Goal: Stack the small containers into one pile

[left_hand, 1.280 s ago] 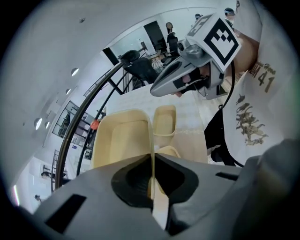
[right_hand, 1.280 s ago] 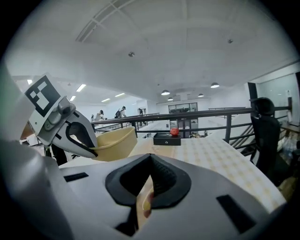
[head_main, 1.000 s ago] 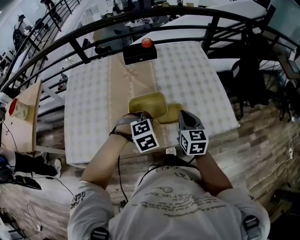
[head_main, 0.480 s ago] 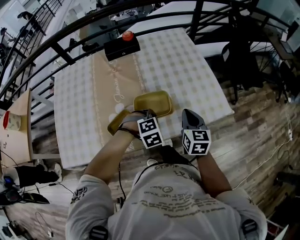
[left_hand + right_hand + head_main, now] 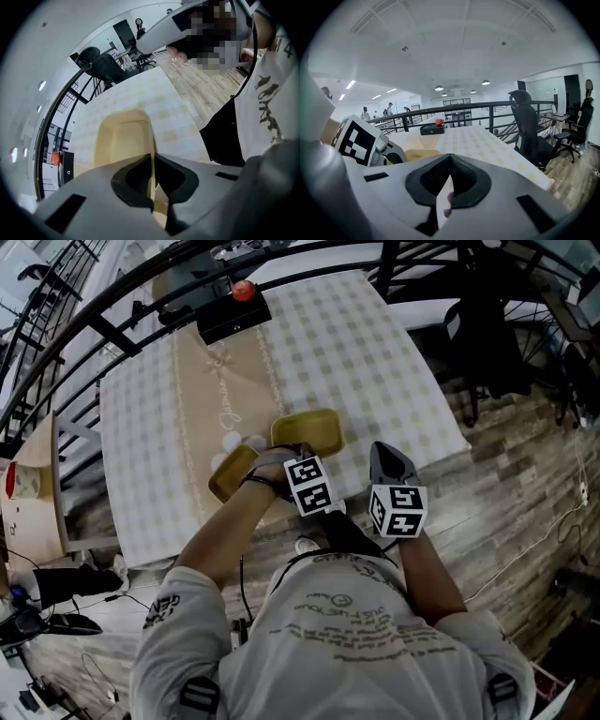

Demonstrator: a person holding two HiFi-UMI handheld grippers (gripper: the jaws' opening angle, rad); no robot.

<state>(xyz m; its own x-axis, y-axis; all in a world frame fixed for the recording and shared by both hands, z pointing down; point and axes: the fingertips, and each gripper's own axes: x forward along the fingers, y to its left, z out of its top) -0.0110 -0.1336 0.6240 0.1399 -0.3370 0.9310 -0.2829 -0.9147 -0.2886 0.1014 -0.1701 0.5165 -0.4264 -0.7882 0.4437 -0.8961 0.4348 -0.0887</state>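
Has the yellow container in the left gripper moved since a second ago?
Yes. The held container went from the right side of the other container, which has stayed put, across to its left side.

Left tongs [image 5: 152, 173] point steeply down, clamped on a container [image 5: 123, 140] rim; right tongs [image 5: 450, 159] closed, empty, tilted slightly down.

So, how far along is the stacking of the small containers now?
Done: nothing is stacked yet. In hand: the left gripper is shut on the rim of one yellow container, held tilted beside the second container, not over it. The second container lies on the table. The right gripper is shut and empty. Left to do: set the held container into the other one.
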